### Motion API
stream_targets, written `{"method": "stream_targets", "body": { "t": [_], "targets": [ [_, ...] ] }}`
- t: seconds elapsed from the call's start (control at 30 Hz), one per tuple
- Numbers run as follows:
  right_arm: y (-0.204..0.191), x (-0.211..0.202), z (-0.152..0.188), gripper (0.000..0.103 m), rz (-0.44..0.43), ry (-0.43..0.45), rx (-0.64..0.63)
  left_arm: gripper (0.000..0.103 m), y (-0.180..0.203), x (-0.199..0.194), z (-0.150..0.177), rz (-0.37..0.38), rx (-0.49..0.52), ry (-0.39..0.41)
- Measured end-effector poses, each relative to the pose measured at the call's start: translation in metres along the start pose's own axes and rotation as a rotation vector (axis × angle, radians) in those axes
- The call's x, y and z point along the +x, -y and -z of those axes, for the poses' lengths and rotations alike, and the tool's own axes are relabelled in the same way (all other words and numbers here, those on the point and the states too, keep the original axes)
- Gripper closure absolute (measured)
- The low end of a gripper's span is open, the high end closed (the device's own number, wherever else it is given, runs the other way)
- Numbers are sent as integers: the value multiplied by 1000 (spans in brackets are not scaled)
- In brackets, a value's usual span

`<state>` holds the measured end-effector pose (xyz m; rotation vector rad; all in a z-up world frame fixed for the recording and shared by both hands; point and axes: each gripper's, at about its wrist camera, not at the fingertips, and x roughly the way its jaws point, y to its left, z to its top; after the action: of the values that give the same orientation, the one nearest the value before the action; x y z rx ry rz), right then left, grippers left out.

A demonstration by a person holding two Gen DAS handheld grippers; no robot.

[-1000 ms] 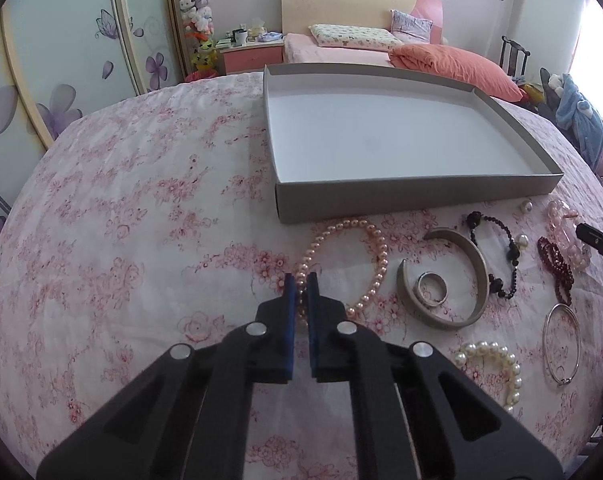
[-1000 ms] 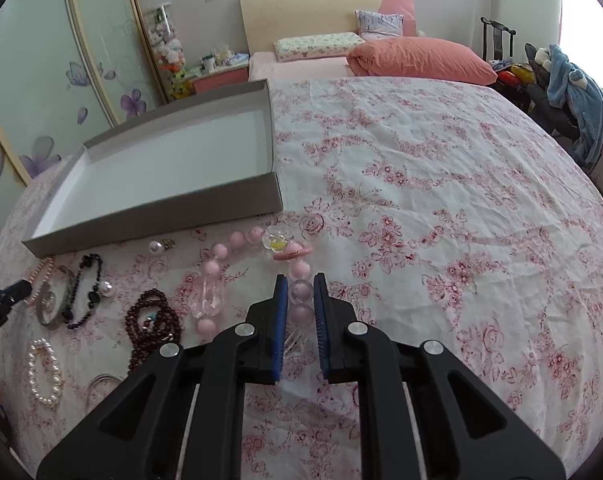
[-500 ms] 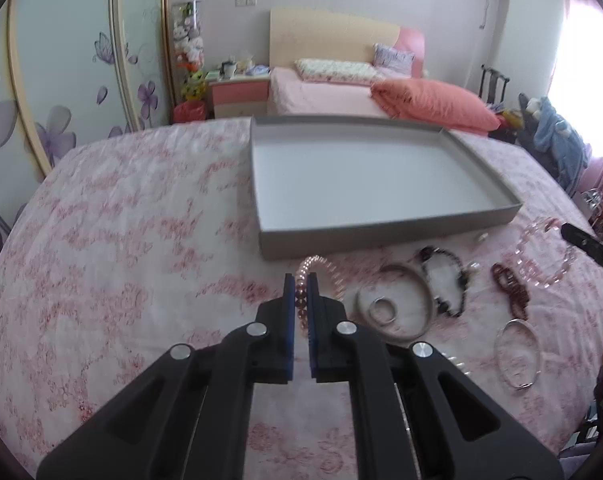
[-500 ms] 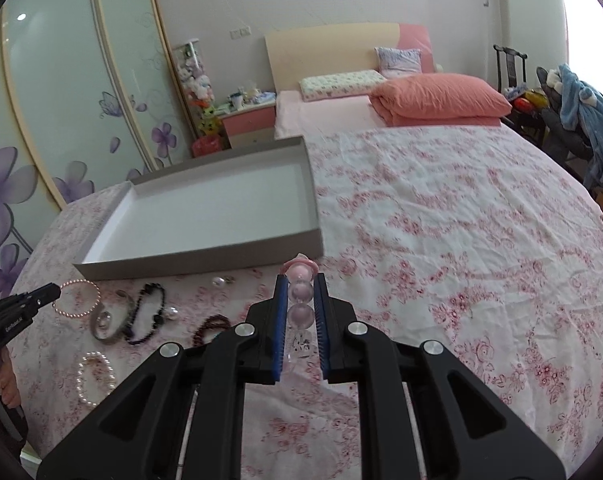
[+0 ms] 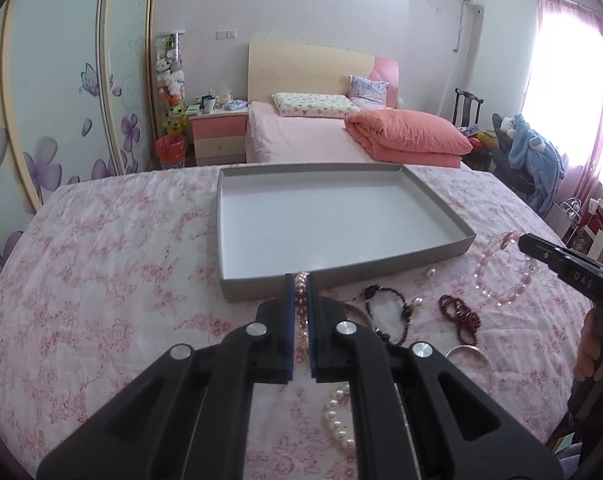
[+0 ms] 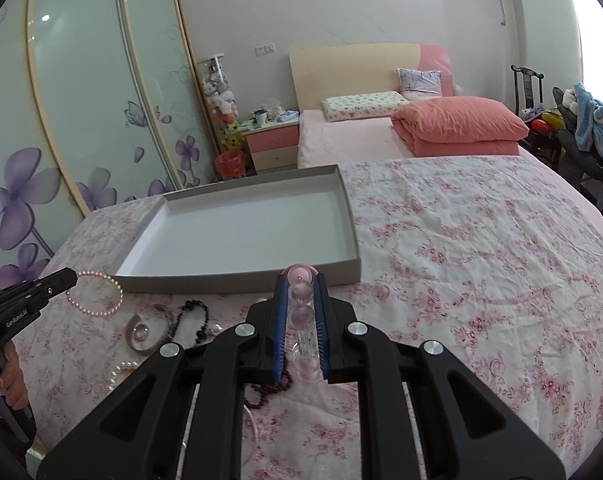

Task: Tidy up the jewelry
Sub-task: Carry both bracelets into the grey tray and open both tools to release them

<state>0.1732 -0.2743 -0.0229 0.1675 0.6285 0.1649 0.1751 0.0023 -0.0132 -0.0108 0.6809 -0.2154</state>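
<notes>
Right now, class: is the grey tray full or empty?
Empty. The grey tray shows only a bare white floor in both views; the jewelry is outside it, either lying on the bedspread or held.

Grey tray (image 5: 421, 254) on white bedspread (image 5: 101, 280) with pink floral print.

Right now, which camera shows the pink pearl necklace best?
The right wrist view: the necklace hangs as a full loop from the left gripper. The left wrist view shows only beads pinched between its pads.

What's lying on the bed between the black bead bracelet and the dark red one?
A small pearl earring beside the black bead bracelet, then bare bedspread before the dark red bracelet; left wrist view.
</notes>
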Motion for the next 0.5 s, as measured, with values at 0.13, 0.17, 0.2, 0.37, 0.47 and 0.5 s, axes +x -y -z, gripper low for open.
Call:
{"method": "stream_targets", "body": {
  "t": [0.13, 0.17, 0.2, 0.37, 0.47, 0.5],
  "targets": [
    [-8, -2, -6, 89, -20, 15, -12, 96, 4, -5, -8, -2, 2, 29],
    [-10, -2, -8, 89, -24, 19, -15, 96, 5, -6, -10, -2, 4, 36],
    [-12, -3, -11, 89, -31, 26, -21, 97, 7, -7, -13, -3, 4, 43],
    [-26, -3, -28, 89, -60, 68, -49, 96, 15, -8, -30, -8, 16, 88],
    [-34, 1, -39, 89, -71, 96, -64, 96, 19, -4, -43, -12, 13, 113],
    [-36, 3, -44, 89, -74, 105, -66, 96, 18, -2, -47, -10, 9, 118]
  ]
}}
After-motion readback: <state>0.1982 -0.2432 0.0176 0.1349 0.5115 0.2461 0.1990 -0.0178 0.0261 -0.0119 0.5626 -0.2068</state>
